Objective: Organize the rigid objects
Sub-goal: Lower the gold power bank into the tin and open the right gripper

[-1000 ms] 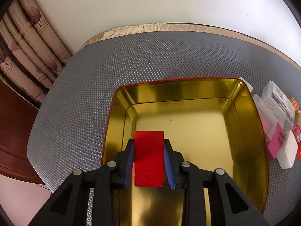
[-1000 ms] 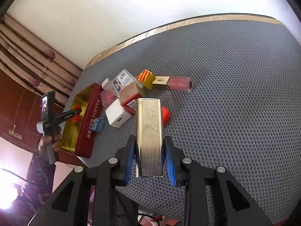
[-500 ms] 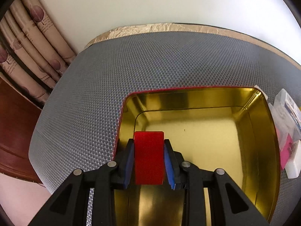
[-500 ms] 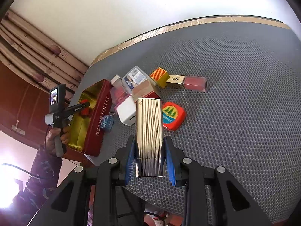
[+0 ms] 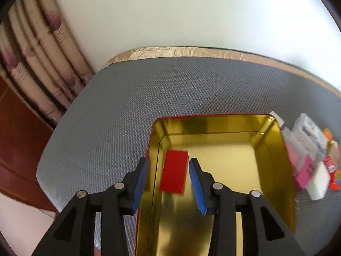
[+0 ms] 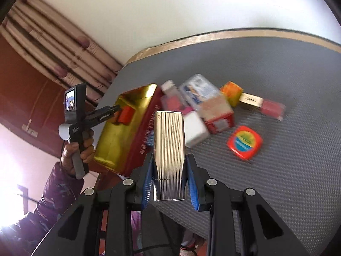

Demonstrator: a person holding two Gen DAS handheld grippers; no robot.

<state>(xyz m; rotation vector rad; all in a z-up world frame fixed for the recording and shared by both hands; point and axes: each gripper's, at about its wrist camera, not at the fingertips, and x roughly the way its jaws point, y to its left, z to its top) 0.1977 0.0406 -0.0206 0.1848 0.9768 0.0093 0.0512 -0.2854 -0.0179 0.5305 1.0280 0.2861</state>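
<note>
Inside the gold tin (image 5: 275, 170), a red block (image 5: 174, 173) lies between the parted left tool (image 5: 168, 183)

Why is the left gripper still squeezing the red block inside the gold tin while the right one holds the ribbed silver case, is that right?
Not quite. In the left wrist view the left gripper is open: the red block sits between the spread fingers with gaps on both sides, inside the gold tin. The right gripper does hold the silver case, as the right wrist view shows.

No legible text; lettering blurred
</note>
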